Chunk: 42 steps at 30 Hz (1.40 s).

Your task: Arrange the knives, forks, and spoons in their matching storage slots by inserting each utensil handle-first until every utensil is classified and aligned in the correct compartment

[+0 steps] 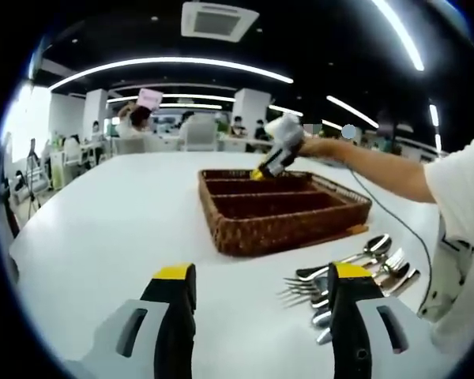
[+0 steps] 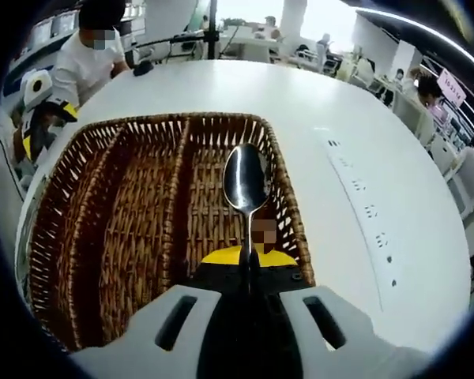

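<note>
Wicker tray [image 2: 103, 237] holds nothing yet. We have the right gripper [image 2: 249, 264] clamped on one spoon [image 2: 246, 180] above it; left gripper [image 1: 261, 296] wide open, holding nothing. Utensil pile [image 1: 355, 272] remains unsorted.

Open-plan office under a black ceiling

Long curved white light strips [image 1: 174, 65] and a square ceiling air vent [image 1: 216, 20] hang above a broad white table [image 1: 118, 213]; white pillars [image 1: 251, 106] and desks stand behind.
</note>
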### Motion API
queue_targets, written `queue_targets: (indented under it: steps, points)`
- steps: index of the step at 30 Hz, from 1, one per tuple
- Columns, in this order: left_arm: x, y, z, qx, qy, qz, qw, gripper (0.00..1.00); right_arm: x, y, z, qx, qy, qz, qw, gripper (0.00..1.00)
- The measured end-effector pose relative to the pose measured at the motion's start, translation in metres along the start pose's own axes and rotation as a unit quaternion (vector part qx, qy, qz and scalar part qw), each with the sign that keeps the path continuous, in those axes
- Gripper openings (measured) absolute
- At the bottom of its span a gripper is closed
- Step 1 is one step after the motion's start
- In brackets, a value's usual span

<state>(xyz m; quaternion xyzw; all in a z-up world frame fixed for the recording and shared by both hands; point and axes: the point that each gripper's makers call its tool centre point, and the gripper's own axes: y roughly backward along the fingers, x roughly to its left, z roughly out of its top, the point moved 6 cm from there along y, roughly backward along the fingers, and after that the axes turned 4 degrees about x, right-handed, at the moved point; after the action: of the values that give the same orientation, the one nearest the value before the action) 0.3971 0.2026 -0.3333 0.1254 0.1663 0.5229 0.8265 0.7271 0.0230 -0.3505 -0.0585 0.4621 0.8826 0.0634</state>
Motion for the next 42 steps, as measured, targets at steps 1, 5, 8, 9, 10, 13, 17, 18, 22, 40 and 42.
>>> queue_targets:
  steps: [1,5,8,9,10,13,17,18,22,40,42]
  points:
    - [-0.0002,-0.0002,0.0,0.001,0.0,0.0,1.0,0.68,-0.0001,-0.0001,0.0003,0.001,0.002,-0.001,1.0,0.02]
    - [0.0003,-0.0007,0.0001,0.001,0.0,0.0,1.0,0.68,-0.0038,-0.0012,0.0014,0.011,0.024,-0.007,0.9996,0.02]
    - [0.0008,-0.001,0.0,0.001,0.002,0.0,1.0,0.68,-0.0043,-0.0016,0.0015,0.01,0.025,-0.006,0.9996,0.02]
    - [0.0008,-0.001,0.0,0.001,0.001,0.0,1.0,0.68,-0.0044,-0.0017,0.0015,0.01,0.025,-0.006,0.9996,0.02]
    - [0.0011,-0.0011,-0.0002,0.002,0.001,0.001,1.0,0.68,-0.0038,-0.0013,0.0015,0.011,0.027,-0.006,0.9996,0.02]
    - [0.0015,-0.0012,-0.0001,0.001,0.002,0.001,1.0,0.68,-0.0041,-0.0014,0.0019,0.013,0.029,-0.006,0.9995,0.03]
    - [0.0016,-0.0014,-0.0002,0.003,0.001,0.001,1.0,0.67,-0.0041,-0.0019,0.0024,0.018,0.026,-0.007,0.9995,0.03]
    - [0.0015,-0.0015,-0.0002,0.002,0.001,0.001,1.0,0.67,-0.0042,-0.0018,0.0025,0.02,0.027,-0.007,0.9994,0.03]
    - [0.001,-0.0021,-0.0007,0.003,0.001,-0.001,1.0,0.67,-0.0052,-0.0025,0.0031,0.028,0.037,-0.013,0.9988,0.04]
    - [0.0015,-0.0022,-0.0012,0.004,0.001,-0.001,1.0,0.67,-0.0053,-0.0017,0.0033,0.031,0.044,-0.017,0.9984,0.04]
    - [0.0017,-0.0018,-0.0012,0.004,0.001,-0.001,1.0,0.67,-0.0046,-0.0016,0.0035,0.031,0.048,-0.019,0.9982,0.04]
